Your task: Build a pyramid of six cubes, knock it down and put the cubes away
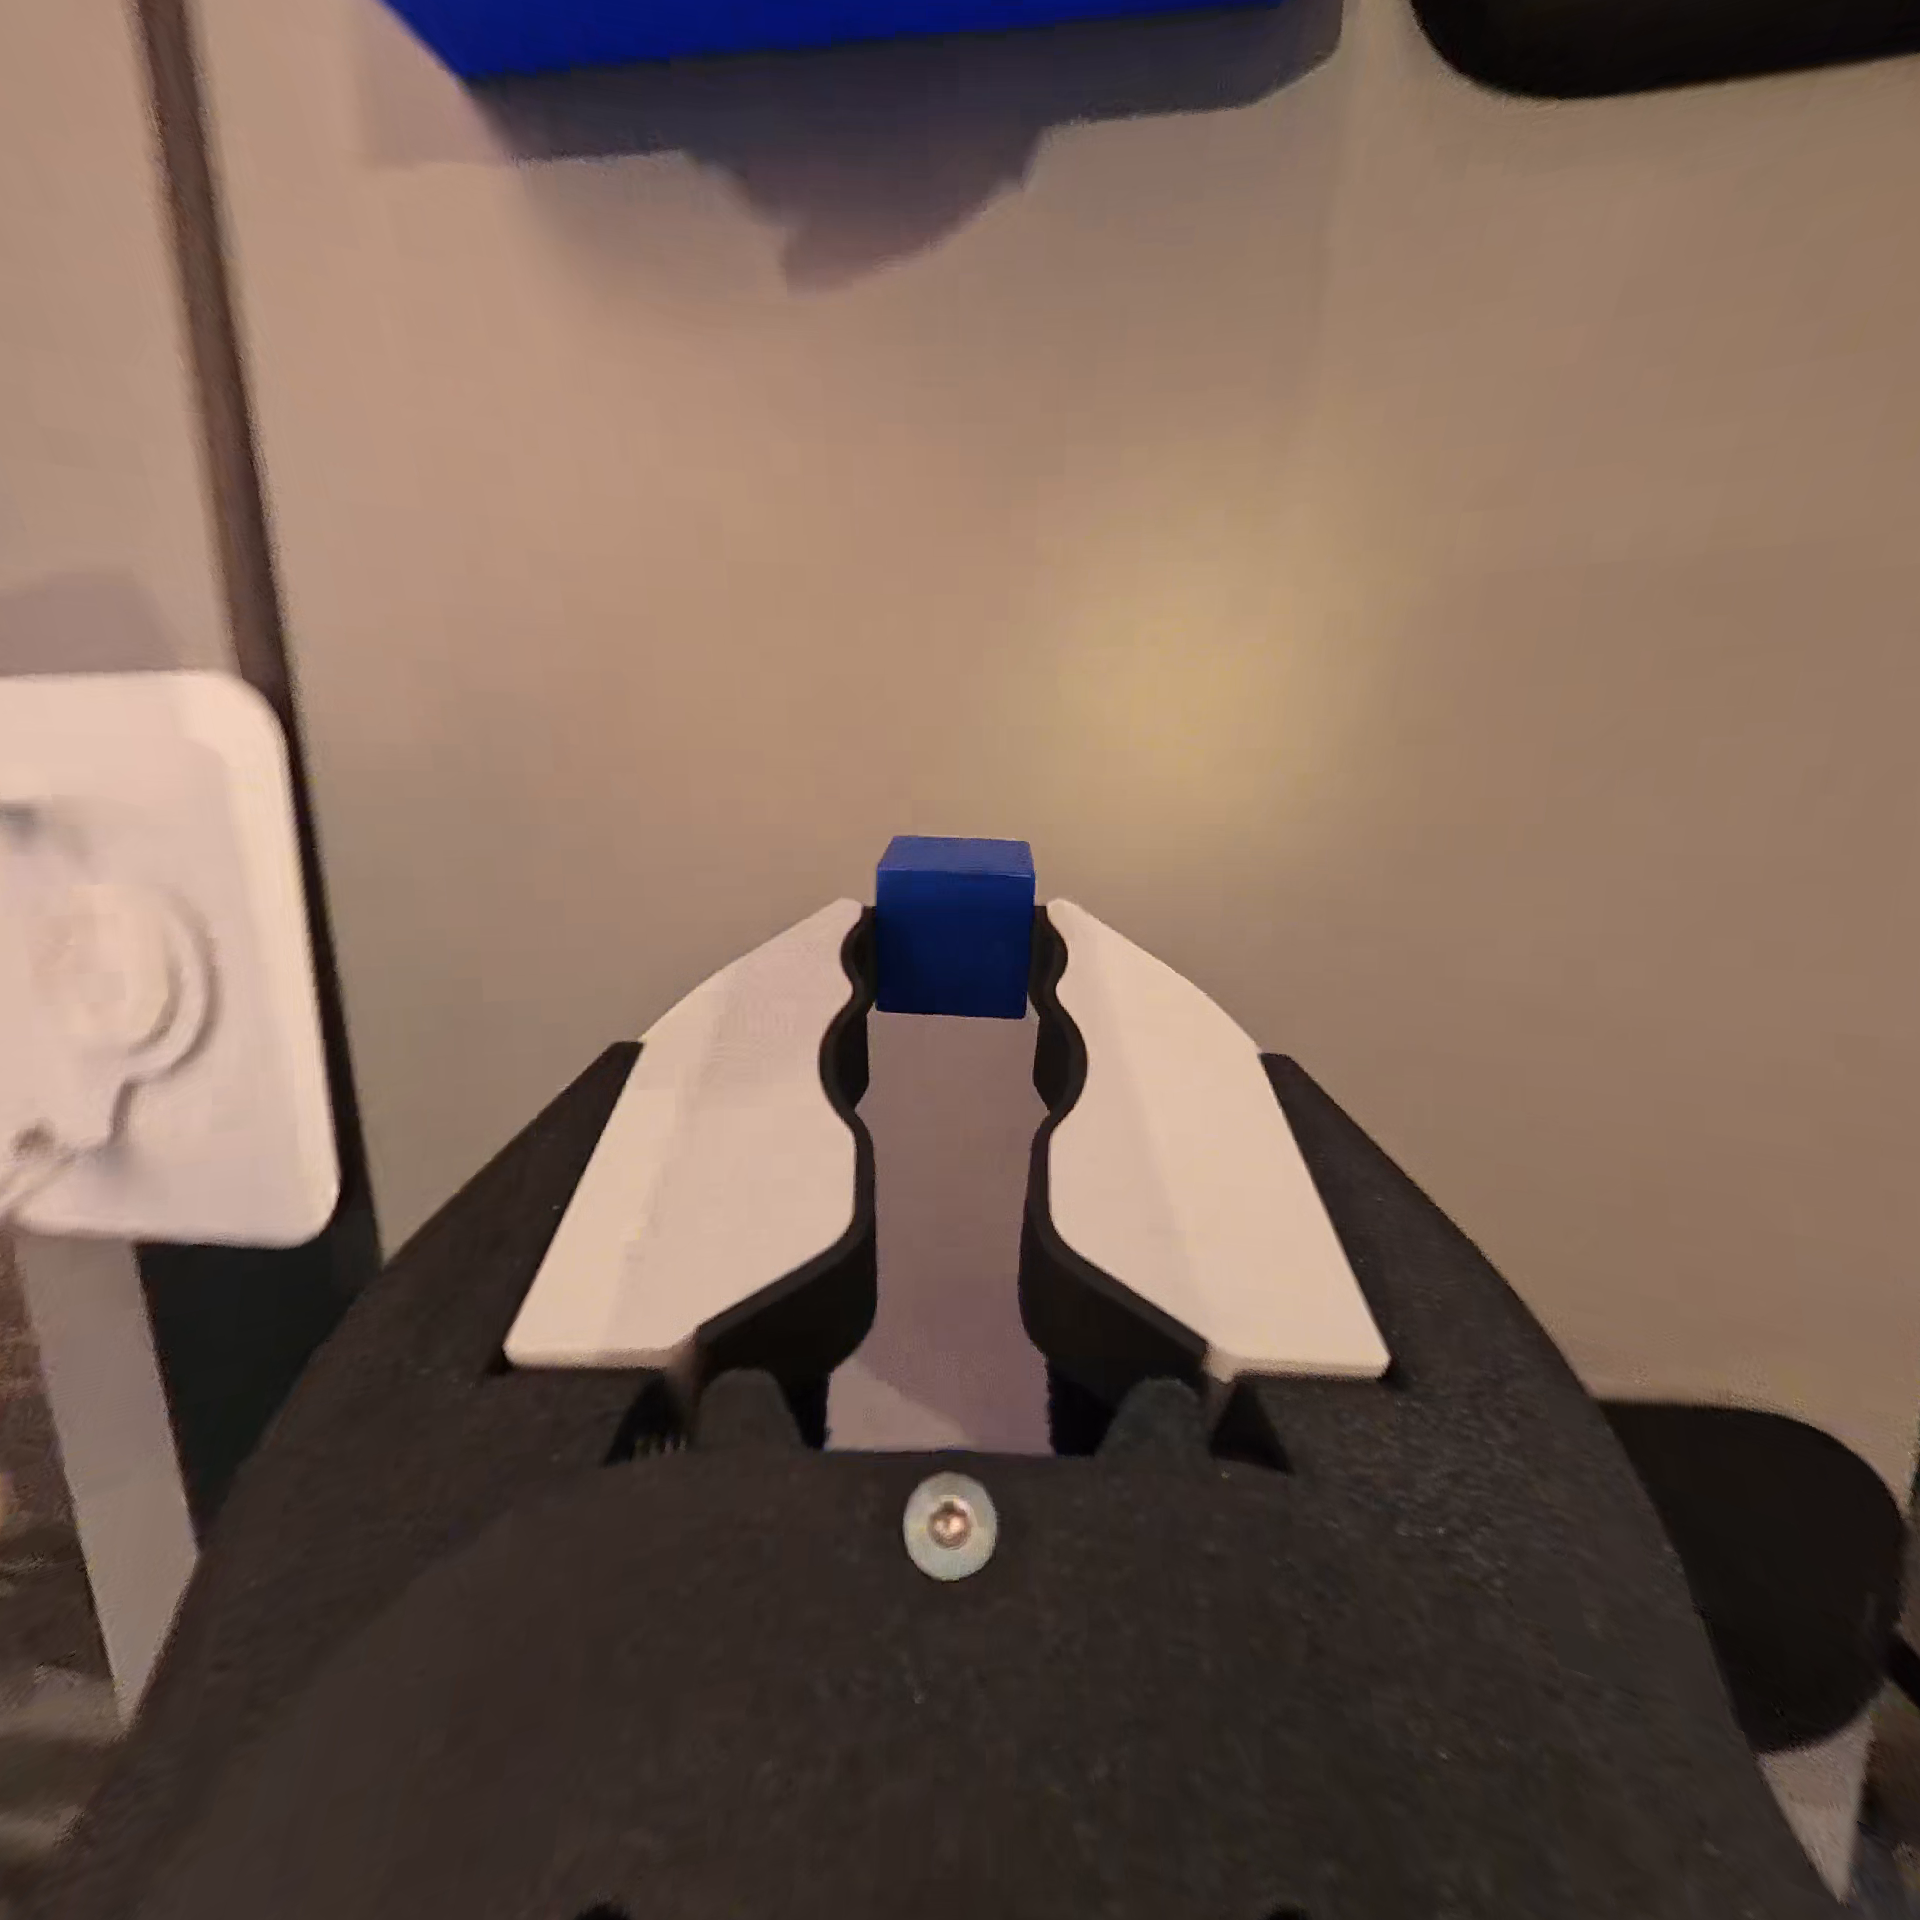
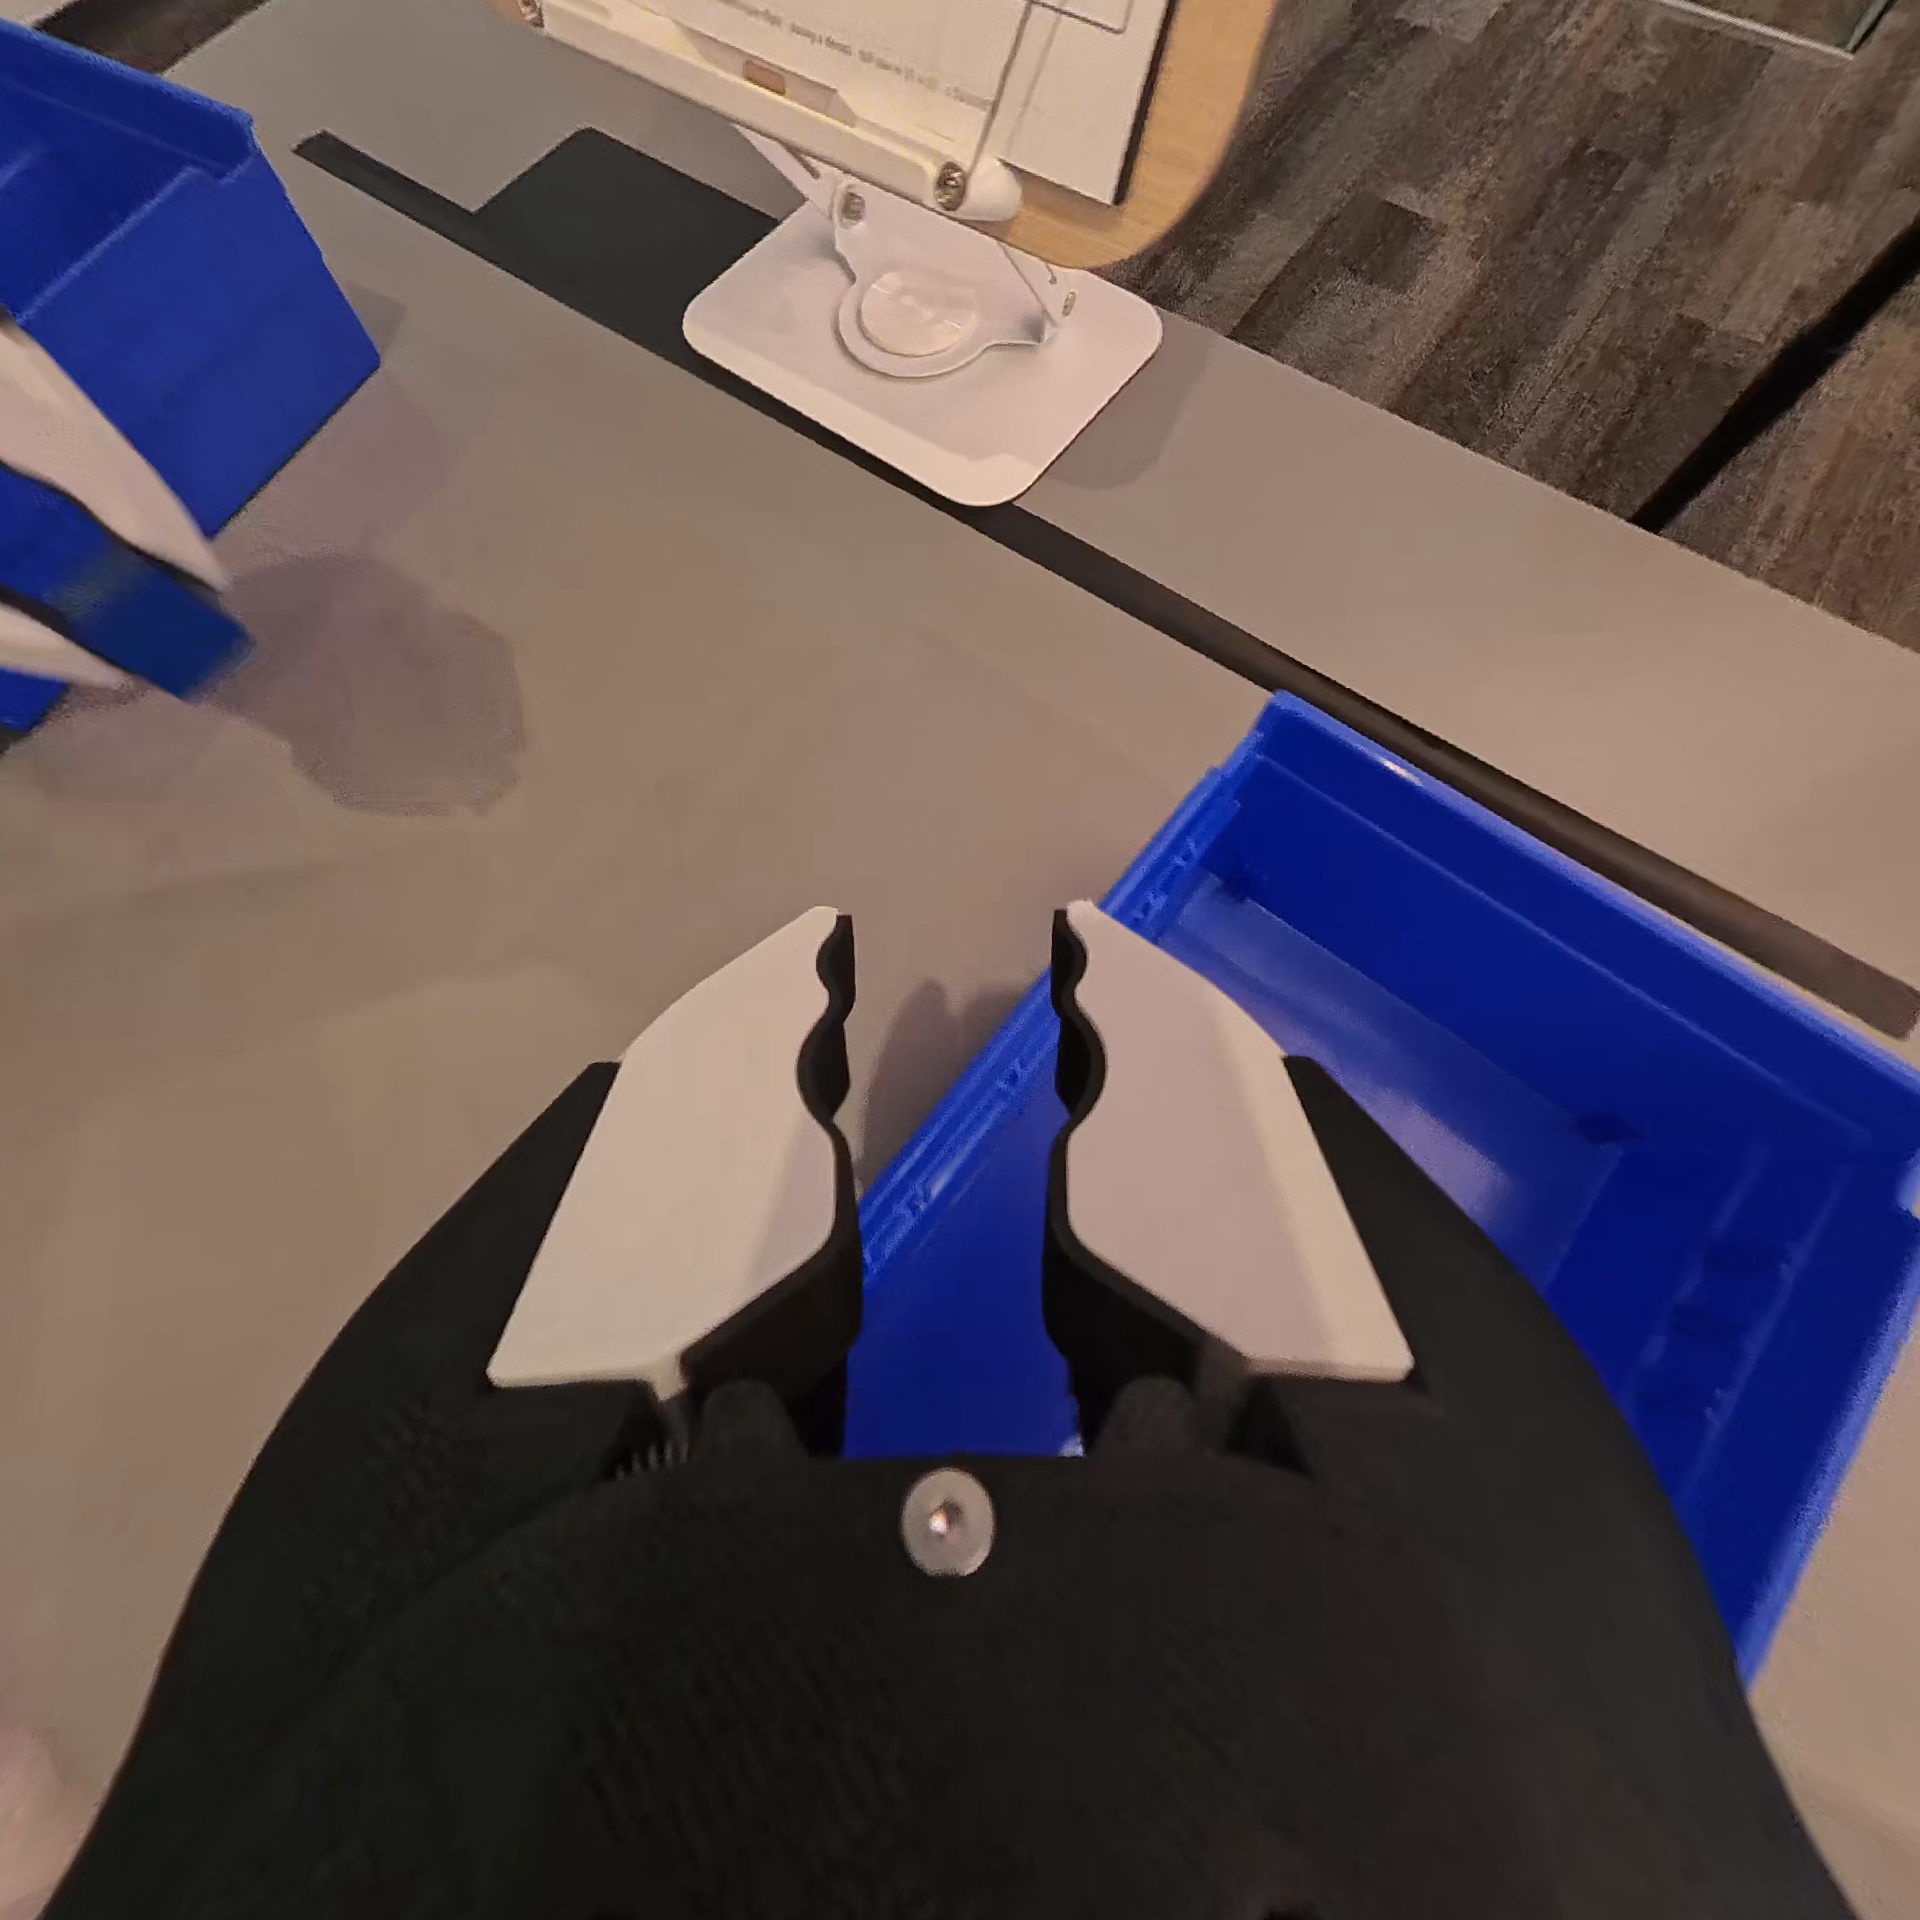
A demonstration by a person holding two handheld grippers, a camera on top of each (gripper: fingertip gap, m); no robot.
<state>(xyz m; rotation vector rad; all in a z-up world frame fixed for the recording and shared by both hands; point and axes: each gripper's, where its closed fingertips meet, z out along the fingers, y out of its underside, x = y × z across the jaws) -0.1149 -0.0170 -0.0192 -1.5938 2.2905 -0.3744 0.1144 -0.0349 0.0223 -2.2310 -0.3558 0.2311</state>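
While its two white fingers press against opposite sides of a blue cube (image 1: 954,940), the left hand-held gripper (image 1: 954,920) holds that cube at its fingertips above the grey tabletop (image 1: 1351,571), clear of the surface so far as the shadow beneath suggests. Far ahead of it sits the edge of a blue bin (image 1: 831,36), and to the left lies a white stand base (image 1: 135,956).

The right hand-held gripper (image 2: 954,925) is parted by a moderate gap with nothing between its fingers. It hangs over the near left corner of a second blue bin (image 2: 1507,1039), whose visible interior shows no cubes. At the far left of this view the left gripper's white fingers (image 2: 104,488) appear, blurred, with the blue cube between them, in front of the other blue bin (image 2: 187,312). A white stand base (image 2: 925,353) rests on the far side of the tabletop (image 2: 623,779), carrying a tilted wood-edged board (image 2: 1184,145).
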